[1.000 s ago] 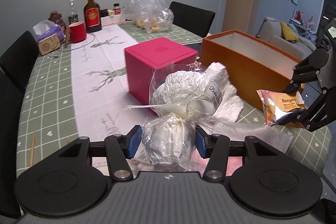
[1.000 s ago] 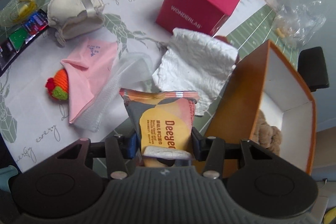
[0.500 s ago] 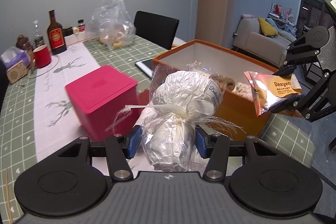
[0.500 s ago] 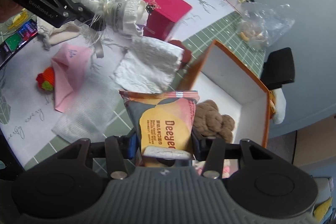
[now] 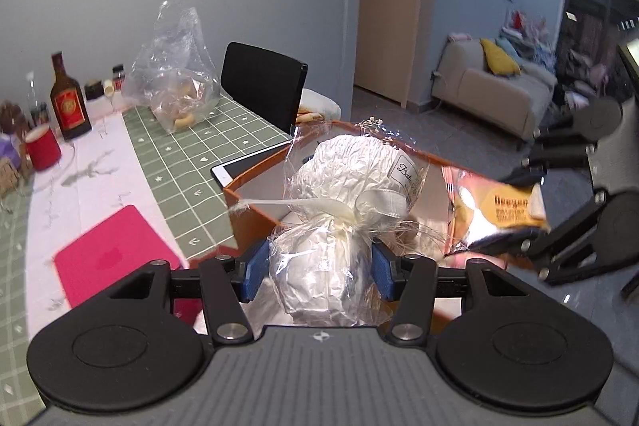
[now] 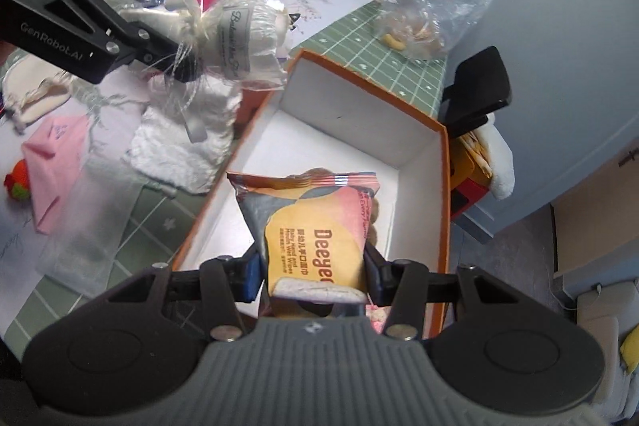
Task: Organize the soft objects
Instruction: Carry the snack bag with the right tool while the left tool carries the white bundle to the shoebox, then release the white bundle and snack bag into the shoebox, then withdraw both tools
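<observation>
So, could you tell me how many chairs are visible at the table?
1: a black chair at the table's far side, behind the orange box. Others may be out of view.

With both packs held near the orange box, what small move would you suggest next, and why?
Probably lower the right hand-held gripper and release: its wipes pack already hangs over the orange box's open white interior, while the left hand-held gripper's wrapped bundle is at its rim.
</observation>
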The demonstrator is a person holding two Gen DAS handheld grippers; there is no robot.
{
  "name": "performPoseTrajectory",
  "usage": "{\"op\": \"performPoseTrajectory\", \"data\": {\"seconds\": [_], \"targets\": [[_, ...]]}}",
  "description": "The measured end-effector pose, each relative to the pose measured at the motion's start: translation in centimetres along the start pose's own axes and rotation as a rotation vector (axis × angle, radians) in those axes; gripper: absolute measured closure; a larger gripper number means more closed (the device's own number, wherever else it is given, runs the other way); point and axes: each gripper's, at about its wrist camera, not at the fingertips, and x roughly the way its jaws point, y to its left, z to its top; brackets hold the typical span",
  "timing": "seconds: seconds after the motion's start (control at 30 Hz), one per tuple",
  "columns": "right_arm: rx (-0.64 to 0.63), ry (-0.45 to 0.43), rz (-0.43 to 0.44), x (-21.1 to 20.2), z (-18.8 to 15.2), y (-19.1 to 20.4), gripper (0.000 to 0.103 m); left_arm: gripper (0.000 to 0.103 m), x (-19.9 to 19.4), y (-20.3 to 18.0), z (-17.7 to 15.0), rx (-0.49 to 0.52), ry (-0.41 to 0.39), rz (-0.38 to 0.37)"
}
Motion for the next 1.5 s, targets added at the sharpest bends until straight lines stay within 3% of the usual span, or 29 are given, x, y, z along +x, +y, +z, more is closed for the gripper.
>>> {"op": "performPoseTrajectory", "data": {"seconds": [0.13, 0.3, 0.37, 0.5, 0.7, 1.1, 1.5], "targets": [[0.099, -0.029, -0.037, 1.0, 0.1, -2.1, 0.054, 0.042, 2.3, 0.6, 0.7, -0.146, 0.008, -0.023], [0.207, -0.056, -0.071, 2.7, -0.2, -4.6, 0.054, 0.042, 4.8, 0.1, 1.4, -0.259, 0.025, -0.002], [0.234, -0.060, -0.077, 3.3, -0.2, -5.2, 0.054, 0.042, 5.6, -0.7, 2.1, -0.243, 0.025, 0.013], [0.230, -0.026, -0.045, 4.7, -0.5, -5.2, 0.054, 0.042, 7.5, -2.4, 3.4, -0.138, 0.054, 0.111], [0.184, 0.019, 0.055, 7.1, -1.4, -3.6, 0.054, 0.042, 10.0, -3.6, 3.4, -0.047, 0.084, 0.147], [0.227, 0.044, 0.243, 9.9, -1.7, -1.8, 0.054, 0.041, 13.1, -2.9, 3.3, -0.053, 0.153, 0.219], [0.180, 0.098, 0.252, 12.0, -2.0, 0.0, 0.053, 0.034, 14.6, -3.3, 2.9, -0.020, 0.206, 0.261]]}}
